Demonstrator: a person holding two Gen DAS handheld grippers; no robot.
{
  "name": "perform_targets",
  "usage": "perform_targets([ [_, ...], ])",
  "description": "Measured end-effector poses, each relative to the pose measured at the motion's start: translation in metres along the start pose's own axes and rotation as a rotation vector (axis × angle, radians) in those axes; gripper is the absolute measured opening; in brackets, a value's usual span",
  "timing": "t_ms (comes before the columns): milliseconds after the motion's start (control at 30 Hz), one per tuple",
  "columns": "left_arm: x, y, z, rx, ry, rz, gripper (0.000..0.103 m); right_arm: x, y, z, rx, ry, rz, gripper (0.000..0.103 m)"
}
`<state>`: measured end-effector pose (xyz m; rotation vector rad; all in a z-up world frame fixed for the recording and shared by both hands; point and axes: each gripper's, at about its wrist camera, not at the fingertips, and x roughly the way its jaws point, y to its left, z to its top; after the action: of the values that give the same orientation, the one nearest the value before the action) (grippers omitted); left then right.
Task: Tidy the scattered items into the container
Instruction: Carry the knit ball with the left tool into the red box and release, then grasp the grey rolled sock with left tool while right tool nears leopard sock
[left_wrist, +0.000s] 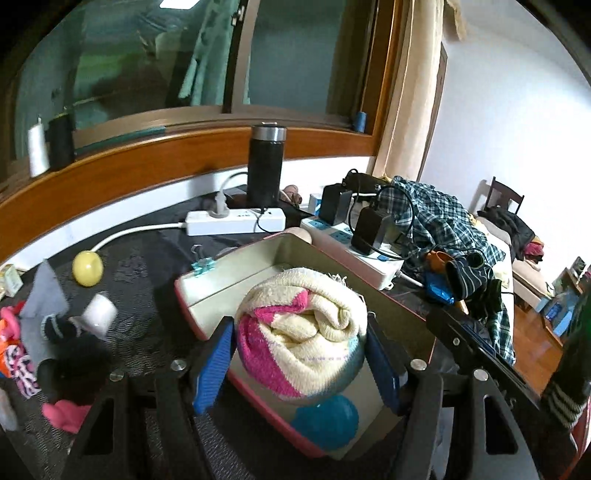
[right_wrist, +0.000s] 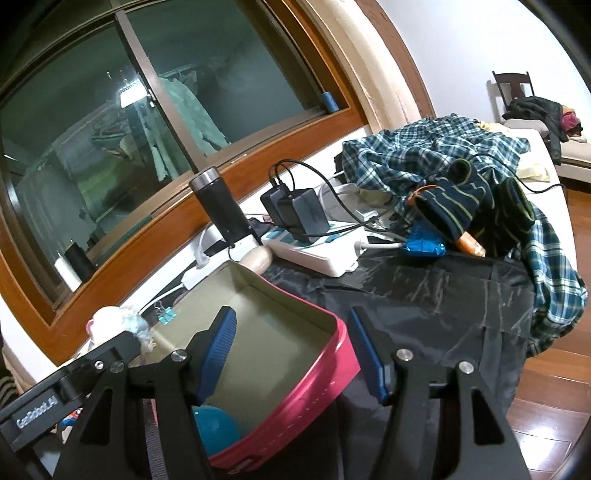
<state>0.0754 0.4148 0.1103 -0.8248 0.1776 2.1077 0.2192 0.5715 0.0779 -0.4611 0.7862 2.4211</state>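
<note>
Your left tool (left_wrist: 301, 350) grips the rolled knit bundle (left_wrist: 303, 332) over the pink box (left_wrist: 207, 291), where a blue ball (left_wrist: 327, 424) already lies, your right tool (right_wrist: 291, 354) hangs released, and socks (left_wrist: 48, 321) remain on the table (left_wrist: 147, 277).

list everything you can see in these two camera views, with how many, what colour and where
Knitted bundle: one, cream, pink and teal, between the left gripper's fingers over the box.
Box: one, pink outside, beige inside, centre of table.
Ball: one, teal, inside box.
Egg-shaped ball: one, yellow, left of box.
Binder clip: one, teal, at box's far corner.
Flask: one, black, by the window.
Power strips: two, white, behind box.
Plaid shirt: one, blue-green, right.
Striped socks: dark, on the shirt.
Left gripper: holding the bundle.
Right gripper: open, empty.
</note>
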Motion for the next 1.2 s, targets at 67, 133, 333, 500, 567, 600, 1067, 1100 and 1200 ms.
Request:
perform_targets([
  [67,0.004,0.003,-0.001,-0.008,0.005,0.002,0.093,0.0,0.0,0.0,-0.001,-0.004,-0.009,0.067],
  [133,0.005,0.007,-0.002,-0.021,-0.003,0.006,0.102,0.001,0.0,-0.001,-0.003,-0.006,-0.015,0.067],
  [333,-0.003,0.022,-0.001,-0.06,-0.032,0.014,0.102,0.003,0.005,-0.006,-0.02,0.004,-0.015,0.067],
  [500,-0.008,0.029,-0.001,-0.072,-0.04,0.036,0.102,0.001,0.012,-0.009,-0.036,0.004,-0.004,0.067],
  [567,-0.01,0.032,-0.002,-0.075,-0.04,0.044,0.102,0.0,0.013,-0.01,-0.039,0.004,0.0,0.067],
  [600,-0.011,0.033,-0.003,-0.078,-0.04,0.049,0.102,-0.001,0.015,-0.011,-0.041,0.003,0.003,0.067],
  [1067,-0.063,0.087,-0.024,-0.166,-0.058,0.199,0.102,-0.026,0.068,-0.032,-0.16,0.01,0.127,0.074],
  [1100,-0.069,0.094,-0.027,-0.178,-0.06,0.214,0.102,-0.028,0.075,-0.035,-0.176,0.014,0.143,0.074],
  [1200,-0.086,0.116,-0.038,-0.218,-0.069,0.26,0.102,-0.035,0.093,-0.044,-0.222,0.021,0.185,0.074],
])
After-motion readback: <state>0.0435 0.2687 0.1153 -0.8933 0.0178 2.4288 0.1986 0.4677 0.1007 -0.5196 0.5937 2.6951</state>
